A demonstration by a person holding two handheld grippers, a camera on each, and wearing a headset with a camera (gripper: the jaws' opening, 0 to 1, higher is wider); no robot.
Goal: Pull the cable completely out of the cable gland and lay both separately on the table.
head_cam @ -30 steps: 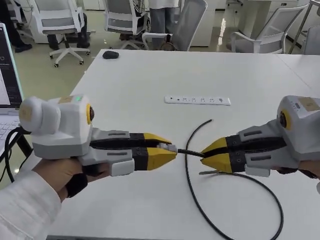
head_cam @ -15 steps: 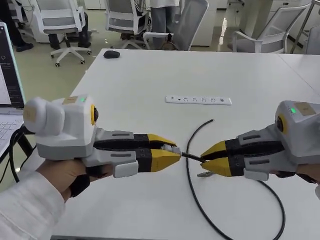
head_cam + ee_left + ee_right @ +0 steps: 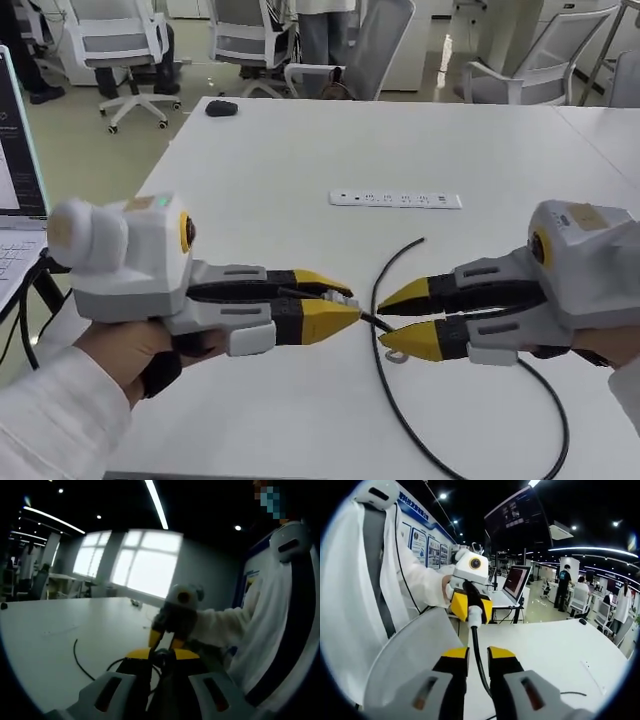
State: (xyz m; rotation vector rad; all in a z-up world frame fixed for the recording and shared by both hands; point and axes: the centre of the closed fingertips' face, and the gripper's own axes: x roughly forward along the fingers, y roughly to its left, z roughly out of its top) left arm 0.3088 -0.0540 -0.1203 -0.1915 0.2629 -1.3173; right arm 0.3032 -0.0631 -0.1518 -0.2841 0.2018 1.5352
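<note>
Clamping the cable gland [image 3: 339, 296], the left gripper [image 3: 350, 303] has its jaws closed on it just above the counter [image 3: 260, 180]. Right of the gland the right gripper [image 3: 381, 326] faces it, jaws parted. The black cable [image 3: 476, 655] leaves the gland and passes between them, then loops on the counter. Beyond the gland lies a power strip [image 3: 395, 200], and farther off a mouse [image 3: 221, 109].
</note>
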